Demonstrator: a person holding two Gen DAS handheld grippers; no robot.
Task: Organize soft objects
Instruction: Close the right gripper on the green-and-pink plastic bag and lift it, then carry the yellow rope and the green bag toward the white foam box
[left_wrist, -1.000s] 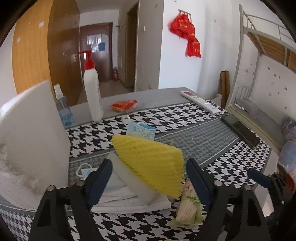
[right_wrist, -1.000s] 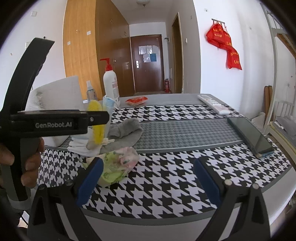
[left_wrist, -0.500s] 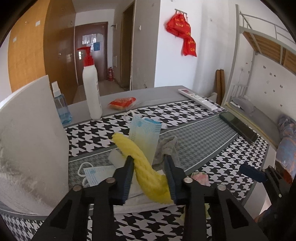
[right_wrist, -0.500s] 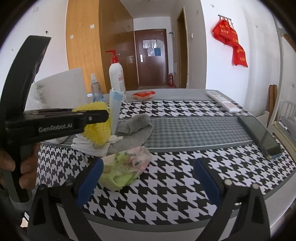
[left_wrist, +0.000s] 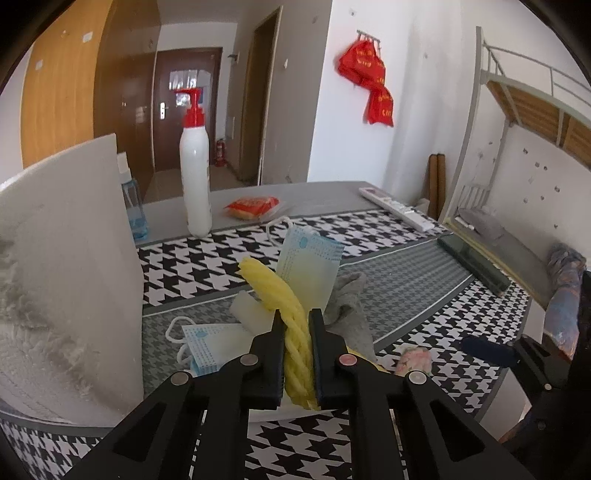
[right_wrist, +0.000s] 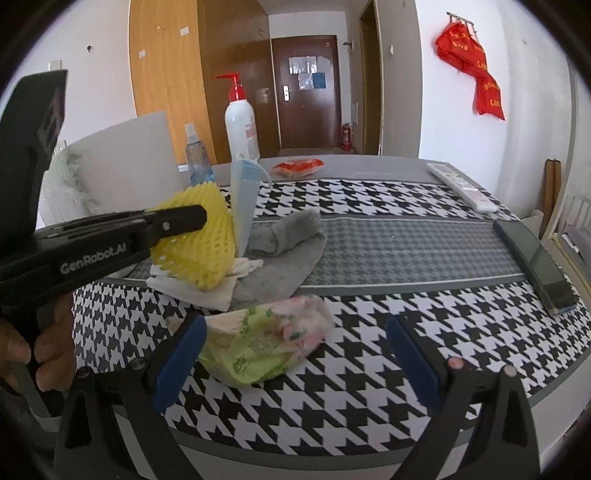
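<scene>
My left gripper (left_wrist: 295, 325) is clamped on the yellow foam net (left_wrist: 286, 314), a ribbed, spongy mesh sleeve squashed into a narrow twisted rope between my two black fingers (left_wrist: 271, 354). From my right wrist camera the same net bulges out as a rounded lattice pouch below the finger tip, hanging over a folded white tissue (right_wrist: 207, 290) on the houndstooth tablecloth (right_wrist: 369, 332). Just behind the net a pale blue face mask (left_wrist: 309, 264) stands upright, its dotted fabric thin and pleated, and a second mask (left_wrist: 210, 341) lies flat to the left of my fingers. A limp grey sock (right_wrist: 284, 254) (fuzzy, crumpled at the cuff) sprawls beside the tissue. My right gripper (right_wrist: 295, 363) hangs with its blue-padded jaws wide apart, and the crinkly green-and-pink plastic packet (right_wrist: 266, 341) sits on the cloth between them, close to the left pad, not gripped.
</scene>
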